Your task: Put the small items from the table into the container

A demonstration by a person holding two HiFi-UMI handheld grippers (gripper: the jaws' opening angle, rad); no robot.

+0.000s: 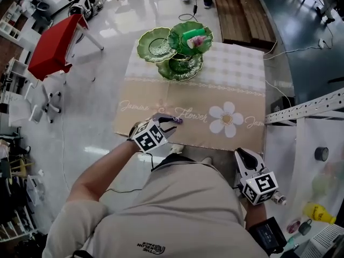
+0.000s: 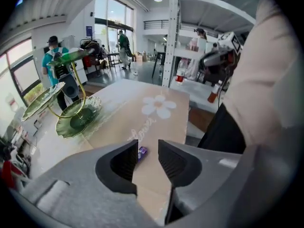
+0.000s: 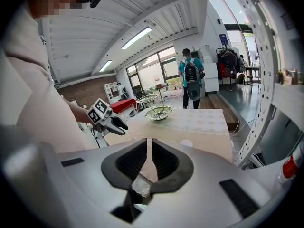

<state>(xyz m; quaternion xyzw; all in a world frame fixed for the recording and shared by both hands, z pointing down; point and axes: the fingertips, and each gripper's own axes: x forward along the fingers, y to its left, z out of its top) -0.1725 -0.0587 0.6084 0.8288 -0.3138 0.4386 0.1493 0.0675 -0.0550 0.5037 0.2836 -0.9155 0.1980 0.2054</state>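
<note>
Left gripper [image 2: 148, 148] is over the near edge of the table, pointing down at the beige tablecloth [image 1: 236, 79]. Its jaws are partly apart, a medium gap, pads pressing on nothing. Small purple wrapped candy [image 2: 142, 151] lies on the cloth. In the left gripper view I see it through the gap between the jaws, tight against the left-hand pad, with bare cloth on its other side. Can't tell if the pad touches it. In the head view the candy sits right at the jaw tips, on the printed lettering, left of the white flower print [image 1: 226, 119]. It isn't gripped or lifted.

Right gripper [image 1: 243, 152] hangs at the near right corner of the table, well apart from the candy. In the right gripper view I see its jaws almost together, only a thin slit, with nothing in it.

The container, a tiered stand of green leaf-shaped dishes [image 1: 153, 44], stands at the far end of the cloth, well away from both grippers. One upper dish holds a green and pink packet [image 1: 194, 40].
</note>
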